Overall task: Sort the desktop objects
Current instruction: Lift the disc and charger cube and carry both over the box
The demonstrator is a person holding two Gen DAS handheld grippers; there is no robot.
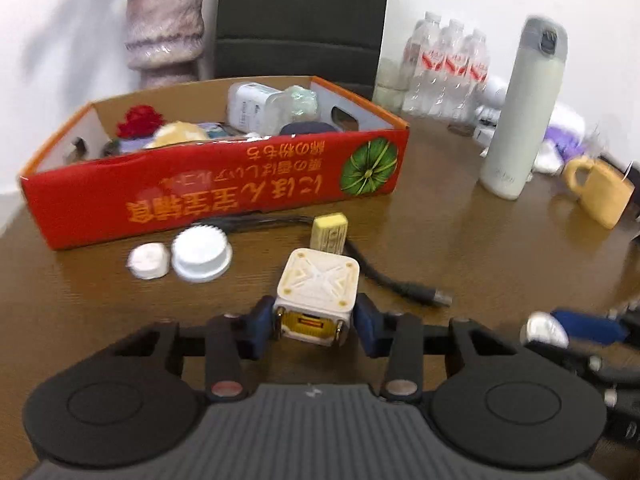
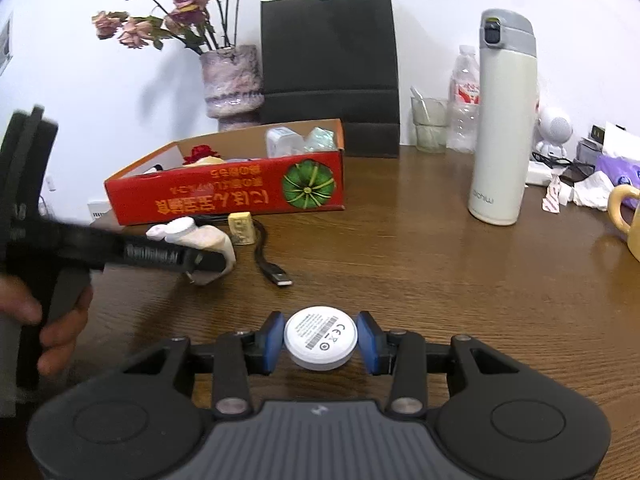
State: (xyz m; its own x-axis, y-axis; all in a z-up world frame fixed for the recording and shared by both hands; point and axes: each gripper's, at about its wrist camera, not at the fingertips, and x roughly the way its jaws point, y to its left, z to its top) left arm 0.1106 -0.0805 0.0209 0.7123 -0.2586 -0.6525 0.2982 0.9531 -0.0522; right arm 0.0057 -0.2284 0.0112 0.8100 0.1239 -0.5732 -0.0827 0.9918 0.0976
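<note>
Left tool (image 1: 316, 320) clamps cube (image 1: 318, 284); right tool (image 2: 320, 340) pinches white disc (image 2: 320, 336); both likely bound for red box (image 2: 224, 196).

A round white disc (image 2: 320, 338) with a barcode label was gripped between the blue pads (image 2: 272, 340) of the right tool (image 2: 320, 342) above the wooden table (image 2: 420, 272). A red cardboard box (image 2: 228, 192) was seen behind, near a black cable (image 2: 268, 260).

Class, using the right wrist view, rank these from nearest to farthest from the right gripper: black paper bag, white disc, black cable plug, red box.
1. White disc, between the right gripper fingers.
2. Black cable plug, just ahead, slightly left.
3. Red box, further back, left.
4. Black paper bag, against the wall.
</note>
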